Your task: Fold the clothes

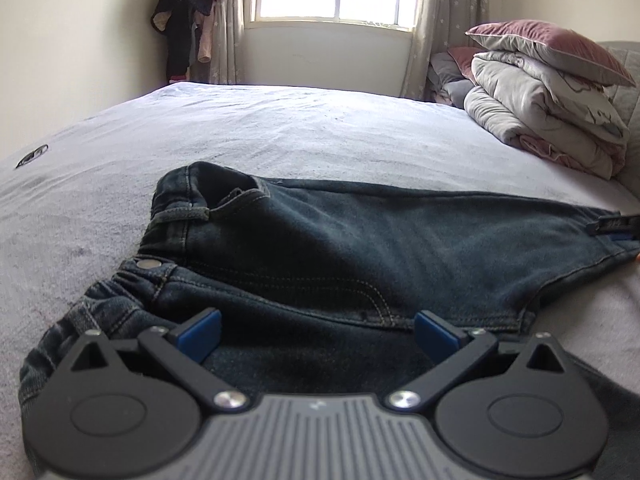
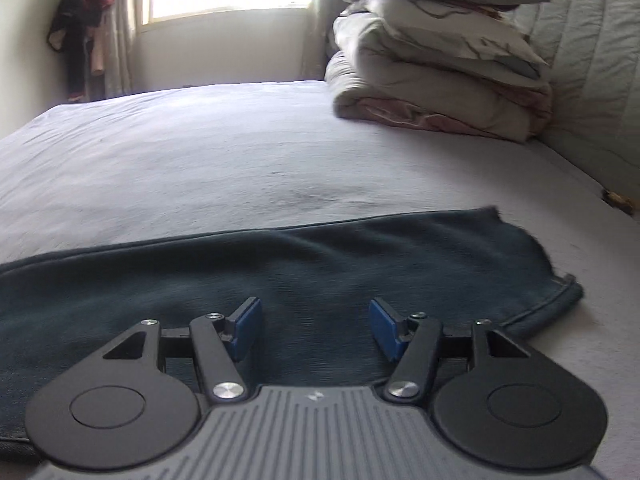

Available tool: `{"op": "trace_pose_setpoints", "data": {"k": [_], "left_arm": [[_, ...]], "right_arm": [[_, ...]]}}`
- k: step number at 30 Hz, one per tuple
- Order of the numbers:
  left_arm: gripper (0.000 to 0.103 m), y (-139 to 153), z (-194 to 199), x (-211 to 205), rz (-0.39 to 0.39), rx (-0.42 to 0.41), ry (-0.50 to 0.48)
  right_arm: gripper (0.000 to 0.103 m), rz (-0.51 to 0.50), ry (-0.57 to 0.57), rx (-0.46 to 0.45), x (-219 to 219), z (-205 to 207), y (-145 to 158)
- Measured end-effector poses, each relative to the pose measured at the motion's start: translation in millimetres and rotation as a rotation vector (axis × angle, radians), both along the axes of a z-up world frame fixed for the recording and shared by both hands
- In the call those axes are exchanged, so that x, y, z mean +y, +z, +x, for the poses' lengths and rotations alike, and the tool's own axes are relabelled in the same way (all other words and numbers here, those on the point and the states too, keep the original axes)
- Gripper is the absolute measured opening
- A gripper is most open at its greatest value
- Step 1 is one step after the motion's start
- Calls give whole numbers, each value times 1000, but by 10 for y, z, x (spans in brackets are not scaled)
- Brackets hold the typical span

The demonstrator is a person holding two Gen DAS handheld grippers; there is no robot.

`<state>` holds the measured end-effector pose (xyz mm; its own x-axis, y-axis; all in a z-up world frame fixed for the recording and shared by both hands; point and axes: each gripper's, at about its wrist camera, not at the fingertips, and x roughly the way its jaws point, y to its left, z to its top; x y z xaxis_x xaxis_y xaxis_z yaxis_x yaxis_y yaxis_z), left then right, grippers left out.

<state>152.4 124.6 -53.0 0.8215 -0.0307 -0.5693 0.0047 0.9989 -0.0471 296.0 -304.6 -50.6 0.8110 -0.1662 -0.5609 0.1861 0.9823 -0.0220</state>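
Observation:
Dark blue jeans [image 1: 320, 248] lie flat on the bed, waistband at the left with a metal button [image 1: 147, 264] showing. My left gripper [image 1: 318, 334] hovers low over the hip area by the pocket seam, jaws wide apart, nothing between the blue pads [image 1: 200, 334]. The right wrist view shows the jeans' legs [image 2: 280, 272] stretching rightward to a frayed hem [image 2: 560, 284]. My right gripper [image 2: 316, 326] stands open just above the leg fabric, its pads clear of the cloth.
The bed sheet [image 1: 280, 128] is pale grey and extends far back to a window wall. A stack of folded quilts and pillows [image 2: 436, 64] sits at the back right against a padded headboard [image 2: 592, 80]. Clothes hang [image 1: 188, 20] in the far left corner.

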Motion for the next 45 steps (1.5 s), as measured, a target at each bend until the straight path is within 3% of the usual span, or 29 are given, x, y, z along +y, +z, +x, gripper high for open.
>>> {"op": "trace_pose_setpoints", "data": {"k": [2,5,7,11,17,19,23,29,31,33,35,38,41,45], "left_arm": [[102,12,-6,16,-8,-7,6],[99,170,-132,97,-24,-128,119],[99,237,-172,179,-32,-190,134],[99,189,-65,417,-111,-109,204],[99,318,-70,613,-183,-118,210],[97,374,-34,682,-211,-124,161],[90,432,209,775,-181,-118,7],[81,266,799,773,-88,-29,-174],[74,198,967,747,-57,4,-222],[60,150,1104,730,-45,37,-258],[47,134,1191,717,-64,73,-284],[21,126,1245,683,-101,114,-333],[18,60,1308,698,-147,172,-340],[21,74,1365,884,-236,171,-216]], "right_arm": [[62,-1,20,1,26,-61,10],[62,15,117,5,232,-73,43],[62,19,200,3,446,-52,107],[62,61,391,-5,949,-51,245],[60,145,756,3,1939,-163,530],[59,149,824,13,2221,-191,618],[59,95,769,31,2487,-271,731],[59,172,772,35,2200,-696,703],[59,187,759,46,2051,-750,659],[59,206,742,56,1916,-783,624],[59,223,723,59,1827,-772,600],[59,245,699,61,1726,-743,557],[59,273,681,65,1681,-709,525],[59,285,669,68,1668,-710,522]]}}
